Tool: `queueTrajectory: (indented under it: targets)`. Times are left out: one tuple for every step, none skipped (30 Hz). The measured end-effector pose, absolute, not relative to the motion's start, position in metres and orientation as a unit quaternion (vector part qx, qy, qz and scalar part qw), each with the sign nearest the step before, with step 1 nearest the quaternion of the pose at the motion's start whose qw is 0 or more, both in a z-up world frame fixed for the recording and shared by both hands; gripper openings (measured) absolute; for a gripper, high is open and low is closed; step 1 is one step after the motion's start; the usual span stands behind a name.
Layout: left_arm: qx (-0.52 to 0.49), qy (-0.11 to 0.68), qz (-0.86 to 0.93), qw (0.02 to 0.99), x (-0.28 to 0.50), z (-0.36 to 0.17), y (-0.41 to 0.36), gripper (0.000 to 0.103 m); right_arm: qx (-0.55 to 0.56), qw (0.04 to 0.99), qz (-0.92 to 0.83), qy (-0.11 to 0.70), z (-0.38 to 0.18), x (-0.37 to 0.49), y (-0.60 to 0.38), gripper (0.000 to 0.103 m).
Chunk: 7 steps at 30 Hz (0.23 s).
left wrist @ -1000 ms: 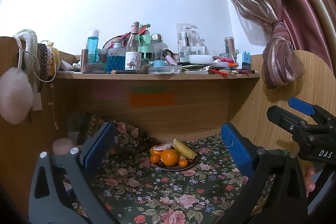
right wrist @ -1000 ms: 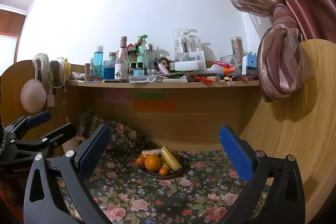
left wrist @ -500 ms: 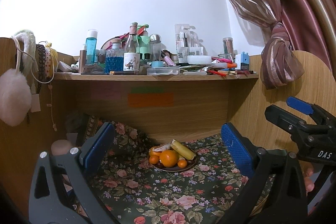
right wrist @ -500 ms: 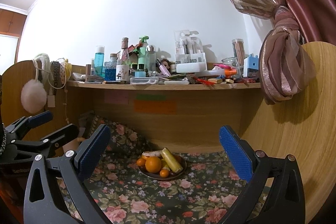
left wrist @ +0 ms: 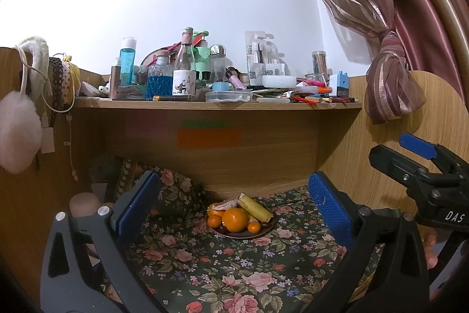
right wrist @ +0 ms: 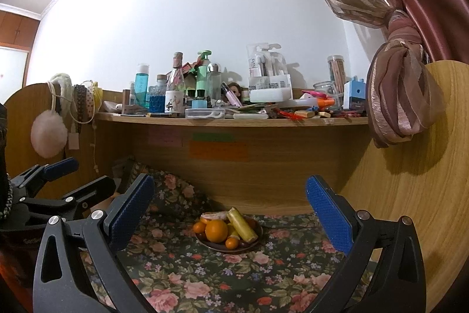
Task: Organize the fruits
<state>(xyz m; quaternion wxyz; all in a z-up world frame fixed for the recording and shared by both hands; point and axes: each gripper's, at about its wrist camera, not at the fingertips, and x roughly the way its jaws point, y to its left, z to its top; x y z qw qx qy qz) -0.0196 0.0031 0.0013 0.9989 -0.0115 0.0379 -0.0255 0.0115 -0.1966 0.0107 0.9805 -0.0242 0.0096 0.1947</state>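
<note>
Your left tongs point(left wrist: 231, 206): spread wide, empty. Your right tongs point(right wrist: 230, 209): spread wide, empty. Plate point(left wrist: 265, 228) of fruit: straight ahead of both tongs, well apart, on the flowered cloth point(left wrist: 234, 269). Contents: large orange point(left wrist: 234, 219), small oranges, banana point(left wrist: 254, 206). Cluttered shelf point(left wrist: 217, 104) above.

floral cloth point(right wrist: 234, 277) clear, shelf point(right wrist: 231, 121) overhanging plate point(right wrist: 258, 238)

You are in a home bedroom nook: a wooden shelf point(left wrist: 217, 105) is crowded with toiletry bottles point(left wrist: 126, 60), cosmetics and pens, and fluffy earmuffs point(left wrist: 18, 134) hang at the left. A tied-back pink curtain point(left wrist: 387, 84) drapes the right side, and a floral cloth point(left wrist: 234, 263) covers the surface below, holding a plate of fruit point(left wrist: 240, 217)
</note>
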Motion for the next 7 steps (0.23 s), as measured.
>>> queueTrajectory:
  targets:
    - [-0.011, 0.038, -0.024, 0.999, -0.0198, 0.0014, 0.0025, 0.103, -0.024, 0.980, 0.195, 0.010, 0.0106, 0.0122, -0.1959, 0.103]
    - [-0.011, 0.038, -0.024, 0.999, -0.0193, 0.0012, 0.0026, 0.103, -0.025, 0.980, 0.196, 0.011, 0.0104, 0.0131, -0.1955, 0.103]
    - [-0.010, 0.038, -0.024, 0.999, -0.0195, 0.0012, 0.0026, 0.103, -0.025, 0.980, 0.197, 0.013, 0.0101, 0.0147, -0.1947, 0.103]
    - [-0.010, 0.039, -0.024, 0.999, -0.0179, 0.0006, 0.0028, 0.103, -0.026, 0.980, 0.197, 0.014, 0.0099, 0.0160, -0.1941, 0.103]
    - [-0.011, 0.040, -0.024, 0.999, -0.0166, 0.0003, 0.0029, 0.103, -0.026, 0.980, 0.197, 0.015, 0.0096, 0.0172, -0.1933, 0.103]
    - [-0.012, 0.041, -0.024, 0.999, -0.0153, 0.0000, 0.0037, 0.103, -0.026, 0.980, 0.197, 0.016, 0.0092, 0.0184, -0.1935, 0.103]
    - [-0.012, 0.042, -0.025, 0.999, -0.0136, -0.0003, 0.0045, 0.103, -0.026, 0.980, 0.197, 0.016, 0.0090, 0.0195, -0.1934, 0.103]
